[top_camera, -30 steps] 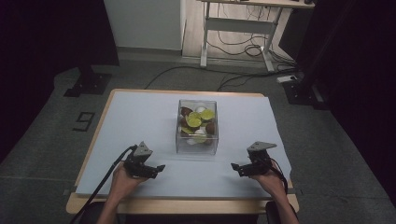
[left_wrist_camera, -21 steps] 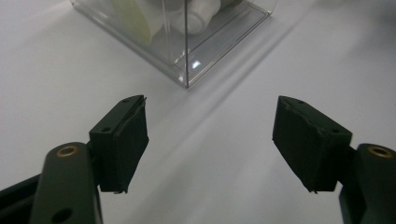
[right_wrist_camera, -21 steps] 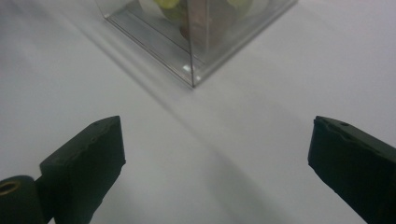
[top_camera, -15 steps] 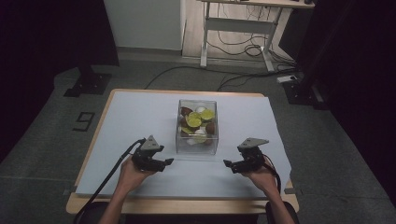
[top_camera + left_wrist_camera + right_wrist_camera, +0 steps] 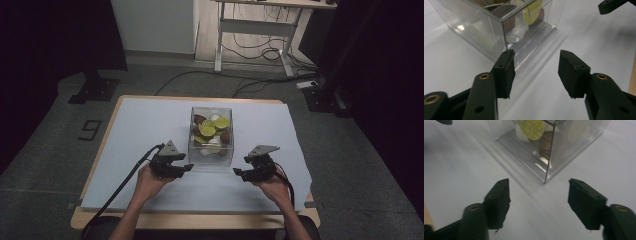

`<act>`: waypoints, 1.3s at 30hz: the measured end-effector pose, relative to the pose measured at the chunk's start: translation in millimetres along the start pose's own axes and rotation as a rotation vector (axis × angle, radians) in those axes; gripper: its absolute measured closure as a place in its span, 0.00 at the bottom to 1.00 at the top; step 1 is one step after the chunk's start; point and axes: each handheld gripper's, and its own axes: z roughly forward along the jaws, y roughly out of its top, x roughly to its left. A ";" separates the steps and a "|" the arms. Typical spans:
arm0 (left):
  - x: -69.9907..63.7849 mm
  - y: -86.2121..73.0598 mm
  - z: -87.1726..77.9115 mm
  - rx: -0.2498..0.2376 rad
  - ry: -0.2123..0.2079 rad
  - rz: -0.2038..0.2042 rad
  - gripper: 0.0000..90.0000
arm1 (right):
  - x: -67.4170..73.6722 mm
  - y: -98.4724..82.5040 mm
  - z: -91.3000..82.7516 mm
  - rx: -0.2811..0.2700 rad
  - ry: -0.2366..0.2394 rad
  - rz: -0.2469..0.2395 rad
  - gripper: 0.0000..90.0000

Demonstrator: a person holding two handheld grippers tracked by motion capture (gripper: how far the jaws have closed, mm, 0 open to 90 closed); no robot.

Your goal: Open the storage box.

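Here the clear box of lime slices and brown and white pieces sits near the middle of the table, on its pale sheet, with its long axis running away from the person. The left claw is just beside the box's near left corner and the right claw is a little off its near right corner, so the box lies between and slightly ahead of the two; the left looks the nearer. Both claws have just been closing and now stand about half open, with nothing between the jaws: in the left gripper view one fingertip is close against the box's bottom edge, though I cannot tell whether it touches, and in the right gripper view the box corner stands ahead of the gap, apart from both pads. At this opening neither claw could span the box, so I judge the coming move to be a squeeze or push on its side walls, or a reach over the rim. There is open sheet to the left, right and front; the table's near edge lies behind the hands.
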 end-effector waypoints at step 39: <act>-1.5 23.8 32.8 -0.036 0.028 0.013 0.78 | 15.6 36.8 38.5 -0.063 0.020 -0.002 0.84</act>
